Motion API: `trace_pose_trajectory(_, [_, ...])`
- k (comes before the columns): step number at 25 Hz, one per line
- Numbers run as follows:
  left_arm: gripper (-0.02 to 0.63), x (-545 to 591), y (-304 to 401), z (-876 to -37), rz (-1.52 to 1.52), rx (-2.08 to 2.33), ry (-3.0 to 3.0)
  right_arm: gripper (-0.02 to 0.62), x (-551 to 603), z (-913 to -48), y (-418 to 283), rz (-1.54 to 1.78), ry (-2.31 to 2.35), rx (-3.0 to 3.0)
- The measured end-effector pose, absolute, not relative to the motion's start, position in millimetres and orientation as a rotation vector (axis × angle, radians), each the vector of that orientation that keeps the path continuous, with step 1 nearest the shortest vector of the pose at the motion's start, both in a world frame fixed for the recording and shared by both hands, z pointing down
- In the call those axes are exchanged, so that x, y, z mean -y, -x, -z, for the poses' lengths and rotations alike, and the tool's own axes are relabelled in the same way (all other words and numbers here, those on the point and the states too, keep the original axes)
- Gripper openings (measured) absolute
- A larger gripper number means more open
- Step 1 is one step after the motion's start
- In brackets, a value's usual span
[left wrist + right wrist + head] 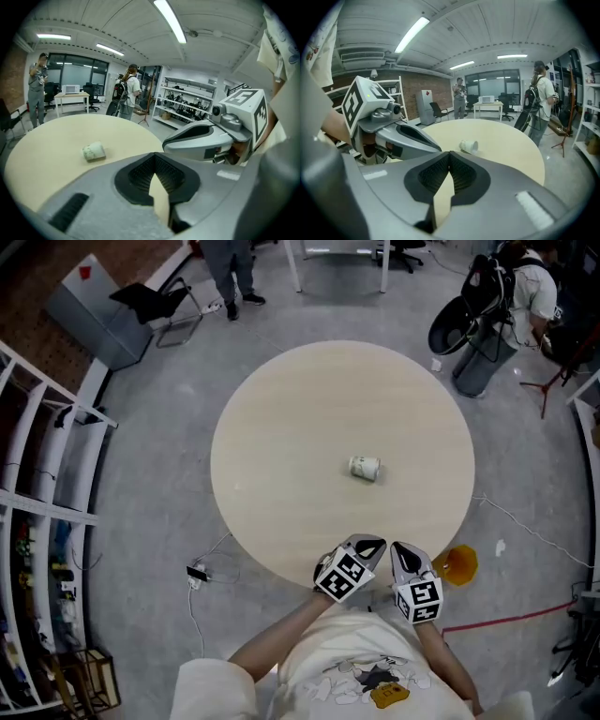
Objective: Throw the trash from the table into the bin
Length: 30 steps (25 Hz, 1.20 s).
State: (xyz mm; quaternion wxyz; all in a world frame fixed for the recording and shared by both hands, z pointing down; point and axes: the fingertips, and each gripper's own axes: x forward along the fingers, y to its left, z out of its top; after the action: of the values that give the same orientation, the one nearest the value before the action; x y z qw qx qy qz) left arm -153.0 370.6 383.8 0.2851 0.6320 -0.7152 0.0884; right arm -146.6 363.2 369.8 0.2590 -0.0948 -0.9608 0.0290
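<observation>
A crumpled white paper cup (365, 468) lies on its side near the middle of the round beige table (281, 437); it also shows in the left gripper view (93, 151) and the right gripper view (468, 146). Both grippers hover side by side at the table's near edge, well short of the cup. My left gripper (371, 547) is shut with nothing in it, its tips (153, 158) meeting. My right gripper (404, 553) is likewise shut and empty (449, 155). A dark bin (476, 343) with a black bag stands on the floor beyond the table's far right.
An orange object (457, 564) lies on the floor near the table's near right edge. A cable and plug (199, 572) trail on the floor at the near left. Shelving (37, 521) runs along the left. People stand at the back (232, 273) and by the bin (534, 287).
</observation>
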Motion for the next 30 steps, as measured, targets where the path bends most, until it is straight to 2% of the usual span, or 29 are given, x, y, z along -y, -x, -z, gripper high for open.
trace_pose_trajectory(9, [0.006,-433,180,-382,-0.239,1.932,-1.673,0.006,-421,-367,152,0.038,0.326,2.561])
trace_pose_trajectory(16, [0.008,-417,229,-387,-0.276,1.999,-1.596,0.006,-385,-376,181,-0.037,0.331,2.539])
trace_pose_trajectory(18, [0.072,-411,243,-393,-0.296,1.986,-1.587,0.006,-372,-376,190,-0.047,0.323,2.532])
trace_pose_trajectory(21, [0.085,-399,264,-403,-0.332,1.984,-1.560,0.006,-351,-380,196,-0.058,0.320,2.518])
trace_pose_trajectory(26, [0.173,-374,301,-417,-0.432,1.991,-1.530,0.006,-321,-387,206,-0.087,0.327,2.486])
trace_pose_trajectory(30, [0.196,-364,329,-433,-0.582,1.947,-1.504,0.006,-303,-395,216,-0.121,0.341,2.453])
